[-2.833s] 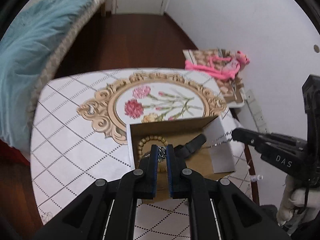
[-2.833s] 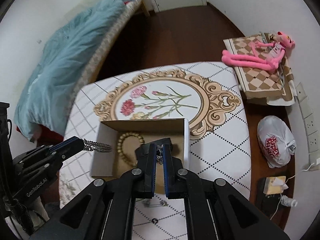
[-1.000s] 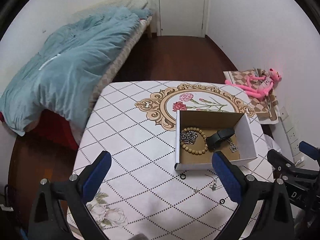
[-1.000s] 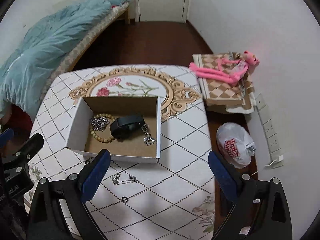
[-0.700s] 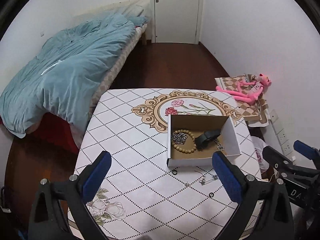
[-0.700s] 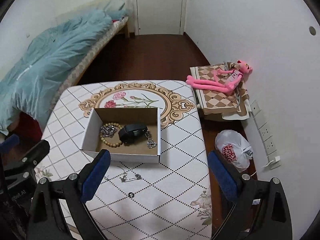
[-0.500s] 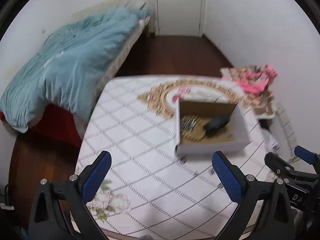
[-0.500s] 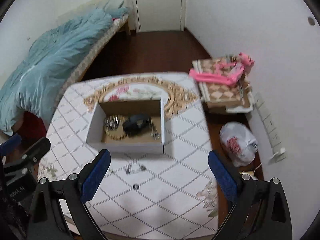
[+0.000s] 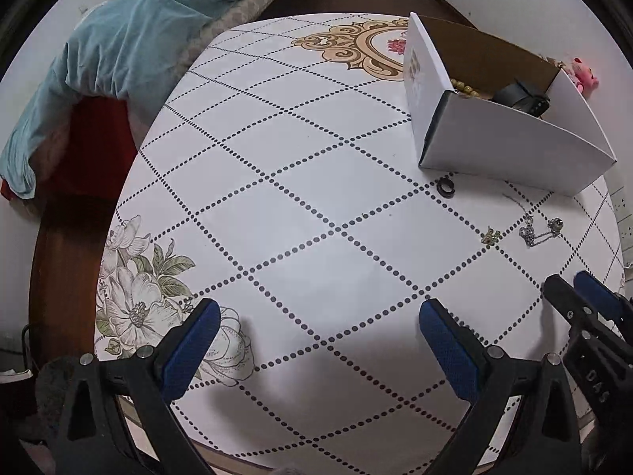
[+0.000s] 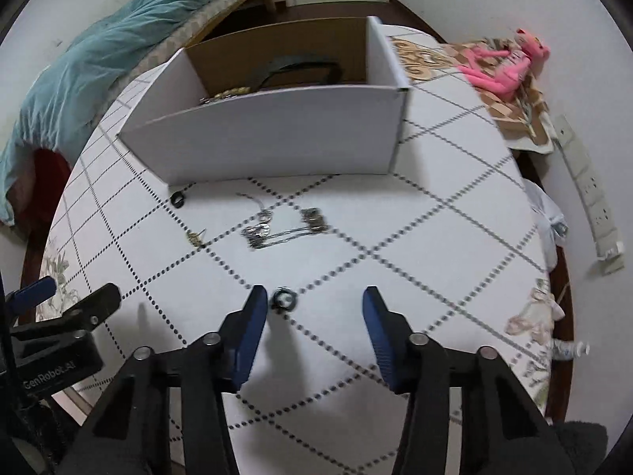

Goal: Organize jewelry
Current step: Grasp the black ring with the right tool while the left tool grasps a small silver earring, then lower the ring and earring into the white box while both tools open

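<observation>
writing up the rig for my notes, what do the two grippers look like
Both match: the left gripper and right gripper are matte black plastic frames with silver screw heads at the joints, each ending in two fingers faced with ribbed blue pads. White lettering reads "GenRobot.AI" on the left one's body, seen from the right camera, and "DAS" on the right one's. No cables or sleeves are visible.

Both wrist cameras looked forward and down, close over the table (image 9: 300,182). The left view faced its bare near half; the right faced the box (image 10: 277,138). Both showed the box (image 9: 510,138).
</observation>
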A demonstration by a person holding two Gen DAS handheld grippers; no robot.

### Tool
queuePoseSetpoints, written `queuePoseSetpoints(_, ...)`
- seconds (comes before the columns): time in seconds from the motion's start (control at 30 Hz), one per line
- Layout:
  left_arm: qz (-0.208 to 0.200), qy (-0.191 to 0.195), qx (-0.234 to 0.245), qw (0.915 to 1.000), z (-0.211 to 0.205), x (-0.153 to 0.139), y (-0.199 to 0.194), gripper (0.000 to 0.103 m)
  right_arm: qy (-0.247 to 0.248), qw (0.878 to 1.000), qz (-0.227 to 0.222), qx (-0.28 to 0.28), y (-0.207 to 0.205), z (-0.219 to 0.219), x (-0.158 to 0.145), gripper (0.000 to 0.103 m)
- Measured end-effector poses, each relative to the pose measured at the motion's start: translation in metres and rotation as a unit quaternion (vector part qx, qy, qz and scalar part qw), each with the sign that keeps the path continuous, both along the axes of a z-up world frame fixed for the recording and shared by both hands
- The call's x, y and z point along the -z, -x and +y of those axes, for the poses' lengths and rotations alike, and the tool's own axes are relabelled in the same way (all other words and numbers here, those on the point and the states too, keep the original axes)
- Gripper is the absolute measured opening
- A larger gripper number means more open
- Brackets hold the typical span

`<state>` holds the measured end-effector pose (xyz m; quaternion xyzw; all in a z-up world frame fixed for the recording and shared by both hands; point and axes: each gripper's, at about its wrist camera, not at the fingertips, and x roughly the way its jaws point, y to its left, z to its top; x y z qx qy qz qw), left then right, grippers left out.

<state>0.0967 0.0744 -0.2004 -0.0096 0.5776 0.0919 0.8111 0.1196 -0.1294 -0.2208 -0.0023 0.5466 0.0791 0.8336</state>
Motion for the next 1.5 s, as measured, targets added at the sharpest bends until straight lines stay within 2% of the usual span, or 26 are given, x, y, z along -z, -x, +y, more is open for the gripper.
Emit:
queuePoseSetpoints(0.1,-0.003,0.007,0.004,1.0000,-0.002,0.001,0.001,0.103,0.006,1.000,-0.020,-0.019,0.004,0.010,-0.001,0.026)
queuePoseSetpoints(0.13,-0.005,0.010,0.006,0.9999,-0.004,0.000,0.001,0.103,-0.001,0.999,-0.023,-0.026,0.006,0.012,-0.002,0.012)
queuePoseSetpoints(0.2,-0.012,0.021,0.012,0.9996,-0.008,-0.002,-0.001,0.102,0.008,0.999,-0.028,-0.030,0.009,0.015,-0.003,0.012)
queuePoseSetpoints(0.4,-0.034,0.059,0.045,0.9967,-0.033,-0.008,-0.015,0.102,-0.044,0.998,-0.016,0.030,0.008,-0.022,-0.010,0.012)
queuePoseSetpoints(0.47,-0.038,0.064,0.060,0.9954,-0.045,-0.007,-0.022,0.098,-0.047,0.998,-0.016,0.045,0.003,-0.035,-0.012,0.012)
queuePoseSetpoints(0.53,-0.036,0.066,0.075,0.9943,-0.058,-0.004,-0.028,0.081,-0.045,0.997,-0.018,0.058,0.002,-0.048,-0.014,0.012)
queuePoseSetpoints(0.63,-0.028,0.068,0.088,0.9934,-0.070,0.002,-0.034,0.071,-0.042,0.996,-0.016,0.071,-0.003,-0.060,-0.016,0.012)
queuePoseSetpoints(0.7,-0.031,0.061,0.099,0.9927,-0.078,0.004,-0.037,0.054,-0.040,0.996,-0.016,0.077,-0.005,-0.066,-0.016,0.012)
queuePoseSetpoints(0.73,-0.037,0.050,0.105,0.9925,-0.081,0.004,-0.038,0.048,-0.040,0.996,-0.016,0.080,-0.005,-0.069,-0.016,0.012)
queuePoseSetpoints(0.77,-0.041,0.045,0.111,0.9920,-0.083,0.003,-0.037,0.037,-0.040,0.996,-0.016,0.082,-0.006,-0.071,-0.016,0.012)
queuePoseSetpoints(0.83,-0.045,0.049,0.118,0.9908,-0.083,0.003,-0.041,0.009,-0.040,0.996,-0.016,0.084,-0.006,-0.073,-0.017,0.012)
queuePoseSetpoints(0.87,-0.045,0.052,0.120,0.9904,-0.082,0.003,-0.044,0.006,-0.041,0.995,-0.016,0.084,-0.007,-0.075,-0.017,0.012)
queuePoseSetpoints(1.17,-0.065,0.073,0.124,0.9875,-0.077,-0.012,-0.030,0.006,-0.059,0.994,-0.033,0.085,-0.007,-0.074,-0.034,0.012)
queuePoseSetpoints(1.33,-0.088,0.105,0.117,0.9836,-0.067,-0.046,-0.022,0.006,-0.084,0.992,-0.051,0.082,-0.009,-0.076,-0.062,0.012)
queuePoseSetpoints(1.5,-0.113,0.145,0.119,0.9757,-0.055,-0.091,-0.037,0.006,-0.115,0.989,-0.069,0.070,-0.023,-0.077,-0.097,0.012)
